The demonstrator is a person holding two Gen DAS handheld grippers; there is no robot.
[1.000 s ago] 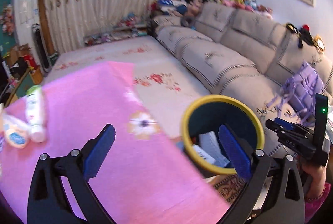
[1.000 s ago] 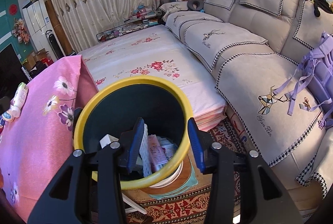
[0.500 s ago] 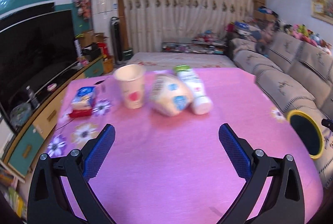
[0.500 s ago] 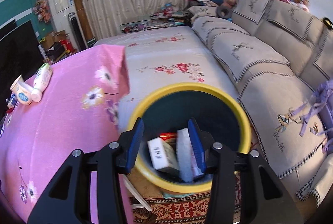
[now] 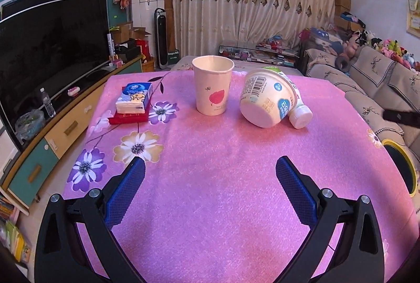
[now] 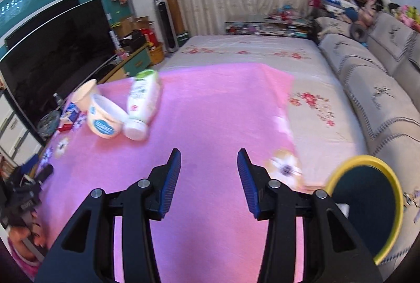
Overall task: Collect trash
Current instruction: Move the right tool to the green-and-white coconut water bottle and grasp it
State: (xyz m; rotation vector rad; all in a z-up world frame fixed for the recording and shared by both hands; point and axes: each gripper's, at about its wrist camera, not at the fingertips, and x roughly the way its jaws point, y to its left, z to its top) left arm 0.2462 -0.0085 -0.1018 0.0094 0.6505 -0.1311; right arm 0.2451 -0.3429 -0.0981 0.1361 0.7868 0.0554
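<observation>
Right wrist view alone shows white trash (image 6: 343, 209) inside bin (image 6: 392, 233) — gripper (image 6: 209, 164) empty.

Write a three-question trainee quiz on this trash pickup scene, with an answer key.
1. True or false: the paper cup stands upright on the pink tablecloth.
2. Multiple choice: the tissue pack lies on A) a red box, B) the bin, C) the sofa.
3. Fill in: the tipped white tub lies against a white ____ lying on its side.

Key:
1. True.
2. A, the red box.
3. Bottle. Both the left gripper and the right gripper are open and empty; the yellow-rimmed bin sits off the table's right edge.
</observation>
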